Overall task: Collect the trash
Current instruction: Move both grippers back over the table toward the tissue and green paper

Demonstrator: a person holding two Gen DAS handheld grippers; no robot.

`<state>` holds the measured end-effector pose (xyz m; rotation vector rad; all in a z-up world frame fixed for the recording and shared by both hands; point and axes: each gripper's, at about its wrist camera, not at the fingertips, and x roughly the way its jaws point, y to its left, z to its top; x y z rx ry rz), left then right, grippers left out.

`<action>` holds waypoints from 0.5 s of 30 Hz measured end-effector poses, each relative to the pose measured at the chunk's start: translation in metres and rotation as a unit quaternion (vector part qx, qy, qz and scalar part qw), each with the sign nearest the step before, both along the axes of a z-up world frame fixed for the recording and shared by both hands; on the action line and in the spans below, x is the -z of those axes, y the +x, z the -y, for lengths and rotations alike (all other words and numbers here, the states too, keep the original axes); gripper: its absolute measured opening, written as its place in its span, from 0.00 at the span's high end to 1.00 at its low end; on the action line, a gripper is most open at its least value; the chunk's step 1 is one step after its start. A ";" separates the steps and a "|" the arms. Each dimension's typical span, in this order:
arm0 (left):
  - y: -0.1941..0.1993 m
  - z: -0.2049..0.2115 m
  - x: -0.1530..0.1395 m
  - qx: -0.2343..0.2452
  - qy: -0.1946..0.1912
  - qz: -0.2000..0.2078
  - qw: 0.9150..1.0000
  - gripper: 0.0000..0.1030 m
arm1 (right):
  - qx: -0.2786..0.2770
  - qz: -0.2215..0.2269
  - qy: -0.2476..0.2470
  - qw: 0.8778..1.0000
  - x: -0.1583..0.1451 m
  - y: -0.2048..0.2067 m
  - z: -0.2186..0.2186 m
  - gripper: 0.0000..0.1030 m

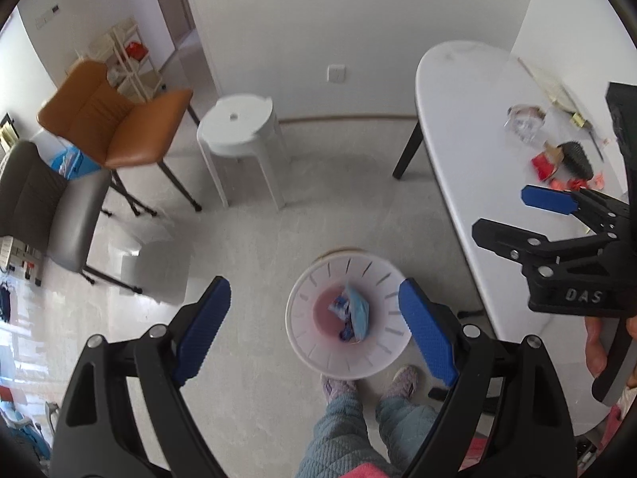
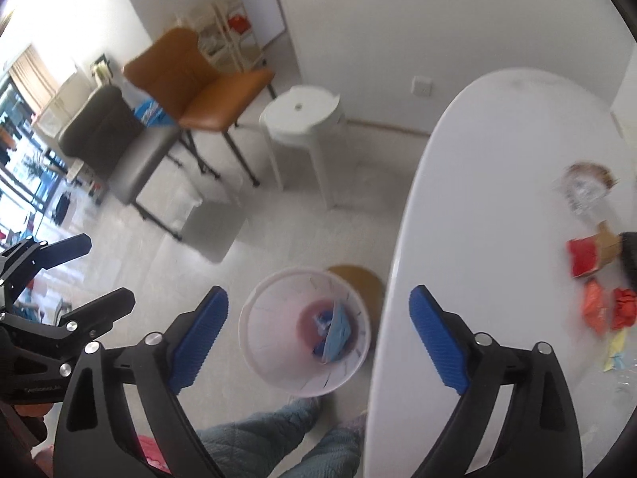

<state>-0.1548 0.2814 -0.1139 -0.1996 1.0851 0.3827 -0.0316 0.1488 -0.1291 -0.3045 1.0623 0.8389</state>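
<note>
A white plastic trash bin [image 1: 306, 330] [image 2: 262, 342] stands on the floor beside the white table [image 1: 469, 127] [image 2: 477, 199]. Blue wrappers [image 1: 354, 310] [image 2: 336, 332] lie inside it. My left gripper [image 1: 314, 332] is open and empty, held high above the bin. My right gripper [image 2: 318, 336] is open and empty, over the bin and the table edge; it also shows in the left wrist view [image 1: 501, 215]. On the table lie red and orange crumpled wrappers [image 2: 605, 310], a red-and-brown paper box [image 1: 547, 161] [image 2: 589, 257] and clear plastic trash [image 1: 523, 123] [image 2: 585, 191].
A black brush [image 1: 575, 159] lies on the table by the trash. A white stool [image 1: 239, 131] [image 2: 302, 119], an orange chair [image 1: 115, 119] [image 2: 199, 79] and a grey chair [image 1: 40, 207] [image 2: 111, 139] stand on the floor. The person's feet [image 1: 370, 382] are beside the bin.
</note>
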 end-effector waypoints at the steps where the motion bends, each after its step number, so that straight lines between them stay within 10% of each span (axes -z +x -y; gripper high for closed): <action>1: 0.003 0.004 -0.011 0.002 0.009 0.013 1.000 0.19 | 0.006 0.011 0.007 1.000 -0.009 0.002 0.005 0.07; 15: 0.034 0.110 -0.142 0.043 0.105 0.161 0.980 0.08 | 0.107 0.179 0.116 0.971 -0.155 -0.001 0.156 0.02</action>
